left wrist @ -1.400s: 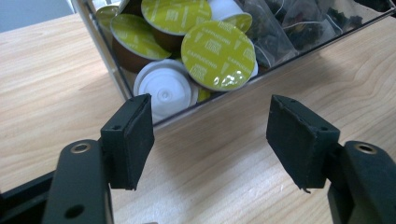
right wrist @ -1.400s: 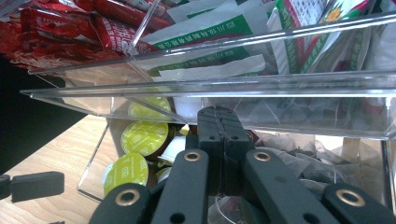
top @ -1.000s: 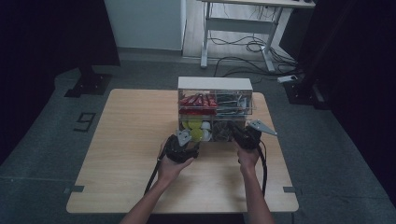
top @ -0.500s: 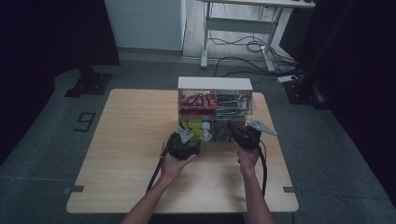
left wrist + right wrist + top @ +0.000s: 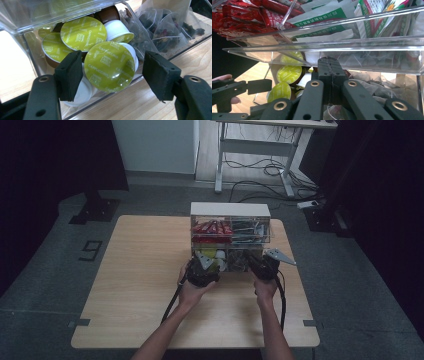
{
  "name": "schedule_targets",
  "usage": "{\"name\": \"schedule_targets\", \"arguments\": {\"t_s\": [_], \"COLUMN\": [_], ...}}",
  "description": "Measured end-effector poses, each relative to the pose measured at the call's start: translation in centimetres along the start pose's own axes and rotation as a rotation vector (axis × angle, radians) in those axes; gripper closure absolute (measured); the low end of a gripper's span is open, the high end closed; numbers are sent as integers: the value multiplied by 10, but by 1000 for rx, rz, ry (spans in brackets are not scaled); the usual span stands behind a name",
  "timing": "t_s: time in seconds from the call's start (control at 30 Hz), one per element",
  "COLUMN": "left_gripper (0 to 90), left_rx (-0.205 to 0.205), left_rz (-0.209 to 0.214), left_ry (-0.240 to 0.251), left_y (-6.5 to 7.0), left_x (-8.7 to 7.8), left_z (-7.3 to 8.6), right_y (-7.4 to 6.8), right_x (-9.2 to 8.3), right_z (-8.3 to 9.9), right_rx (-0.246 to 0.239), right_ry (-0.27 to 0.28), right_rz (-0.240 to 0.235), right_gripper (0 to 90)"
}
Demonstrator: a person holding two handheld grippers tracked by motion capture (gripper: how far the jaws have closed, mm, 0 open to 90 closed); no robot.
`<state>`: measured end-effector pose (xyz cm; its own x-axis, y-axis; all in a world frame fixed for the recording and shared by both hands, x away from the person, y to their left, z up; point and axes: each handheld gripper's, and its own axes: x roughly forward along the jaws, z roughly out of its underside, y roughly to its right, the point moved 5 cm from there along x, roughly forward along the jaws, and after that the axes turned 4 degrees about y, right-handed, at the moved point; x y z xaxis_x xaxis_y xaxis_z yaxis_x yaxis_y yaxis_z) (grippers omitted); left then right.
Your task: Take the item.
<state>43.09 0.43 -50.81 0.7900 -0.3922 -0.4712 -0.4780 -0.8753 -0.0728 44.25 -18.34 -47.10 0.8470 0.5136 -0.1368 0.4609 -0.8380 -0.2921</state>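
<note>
Two grippers at the clear drawer box [image 5: 230, 236], lower drawer pulled out.

Left gripper [image 5: 110, 72]: jaws spread, a green-lidded capsule [image 5: 109, 65] between the pads, neither pad pressing on it (more capsules lie beyond the jaws, in the drawer [image 5: 32, 45]). Right gripper [image 5: 329, 72]: jaws pressed together, tips against the drawer's front edge, tea bags [image 5: 372, 87] just past them.

You have two tools, one [image 5: 204, 261] at 9 o'clock of the other [image 5: 256, 260]. One clear organizer [image 5: 230, 210] sits on one tabletop [image 5: 140, 270]. Five green-lidded capsules [image 5: 109, 65] show in its lower drawer.
</note>
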Motion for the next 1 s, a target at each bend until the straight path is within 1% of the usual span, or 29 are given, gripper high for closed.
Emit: {"name": "schedule_targets", "arguments": {"t_s": [0.27,0.37,0.4,0.57,0.63,0.9,1.0], "left_gripper": [333,332,333,364,387,398,399], "left_rx": [-10,-24,-19,-21,-13,-4,-9], "left_rz": [-15,-14,-15,-18,-25,-24,-23], "left_ry": [-6,-24,-26,-20,-20,-13,20], "left_y": [-2,-3,-3,-1,-1,-1,-1], "left_x": [7,13,14,17,17,15,9], "left_z": [0,4,4,4,5,5,2], "right_y": [0,0,0,1,1,2,2], "right_x": [0,0,0,-1,-1,-1,-1], "right_z": [0,0,0,0,-1,-1,-1], "right_rx": [1,2,2,5,7,7,8], "right_ry": [4,5,5,8,8,10,11], "right_rz": [1,1,2,0,-1,0,0], "right_gripper": [889,889,889,889,889,889,889]}}
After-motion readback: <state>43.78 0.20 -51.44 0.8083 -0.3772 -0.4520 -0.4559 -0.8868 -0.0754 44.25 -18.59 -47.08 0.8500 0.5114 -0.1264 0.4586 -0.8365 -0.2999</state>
